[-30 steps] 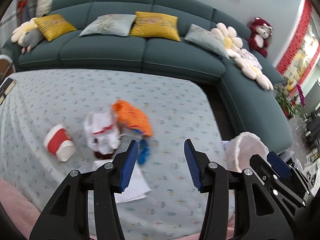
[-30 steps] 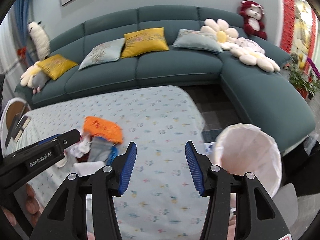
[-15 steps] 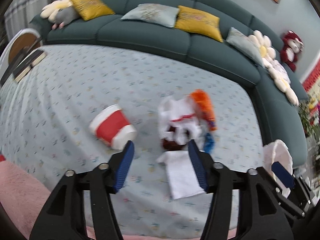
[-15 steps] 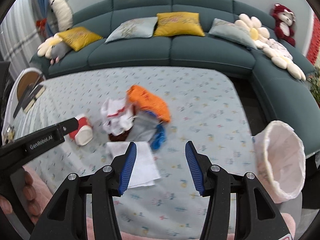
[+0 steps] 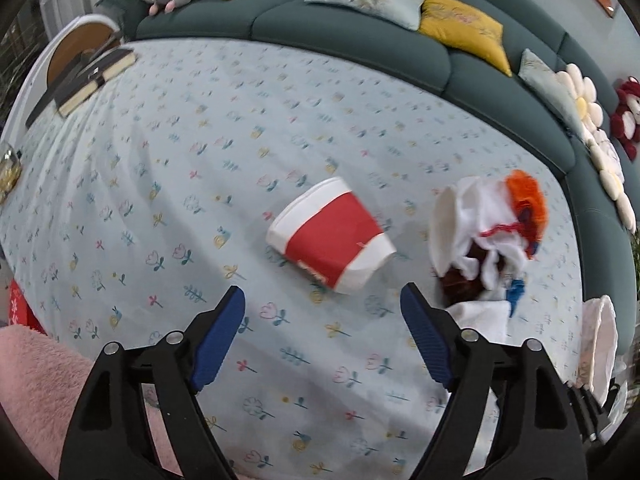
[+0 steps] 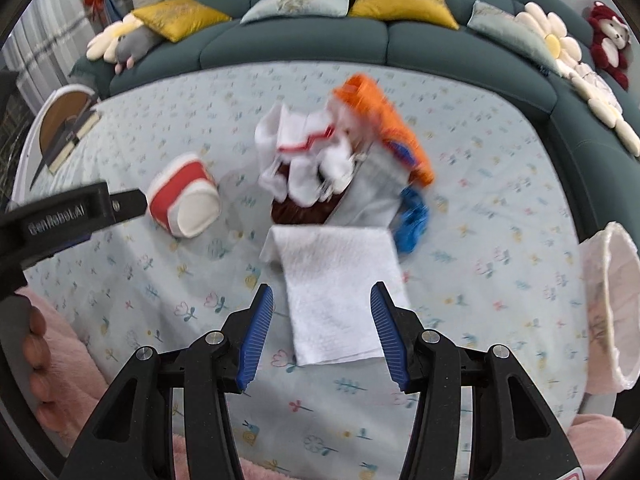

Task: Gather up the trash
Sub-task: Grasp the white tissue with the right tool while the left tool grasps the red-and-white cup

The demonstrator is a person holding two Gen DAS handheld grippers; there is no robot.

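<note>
A red and white paper cup [image 5: 334, 238] lies on its side on the flowered tablecloth [image 5: 200, 140]. My left gripper [image 5: 322, 336] is open and empty, just short of the cup; it also shows at the left of the right wrist view [image 6: 120, 206], beside the cup [image 6: 186, 202]. A pile of trash, with white crumpled wrappers [image 6: 304, 160], an orange bag [image 6: 384, 128] and a blue scrap [image 6: 412, 220], lies behind a flat white paper napkin [image 6: 336, 292]. My right gripper [image 6: 322, 332] is open and empty, its fingers astride the napkin's near end.
A white-lined bin [image 6: 610, 308] stands off the table's right edge; it also shows in the left wrist view [image 5: 598, 344]. Books [image 5: 86, 80] lie at the far left corner. A teal sofa [image 6: 304, 36] with cushions and plush toys wraps the far side.
Both grippers have swung left and down toward the table. The left one now faces the cup and has opened wider. The right one now straddles the napkin.
</note>
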